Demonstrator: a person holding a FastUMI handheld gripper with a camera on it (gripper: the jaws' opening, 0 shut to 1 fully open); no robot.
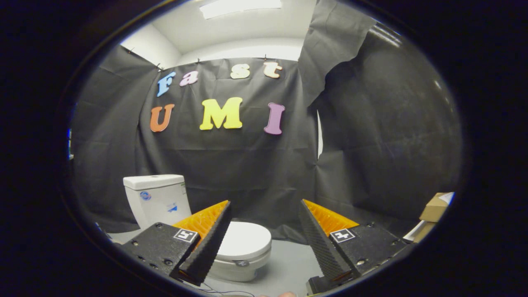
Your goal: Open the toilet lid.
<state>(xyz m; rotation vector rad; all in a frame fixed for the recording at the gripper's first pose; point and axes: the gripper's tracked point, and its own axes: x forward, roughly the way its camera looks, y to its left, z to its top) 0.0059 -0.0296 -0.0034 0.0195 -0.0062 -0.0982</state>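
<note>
Gripper view: toilet lid [244, 240] beyond open tool [264, 212]

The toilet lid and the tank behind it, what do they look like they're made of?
The toilet lid, down and beyond the open gripper, looks like smooth white plastic: thin edge, soft sheen. The tank looks like glazed white ceramic, judging by its thick walls and glossy surface, though the look alone leaves that open.

1 toilet [231, 247], 1 gripper [264, 231], 1 cardboard box [435, 208]
</note>
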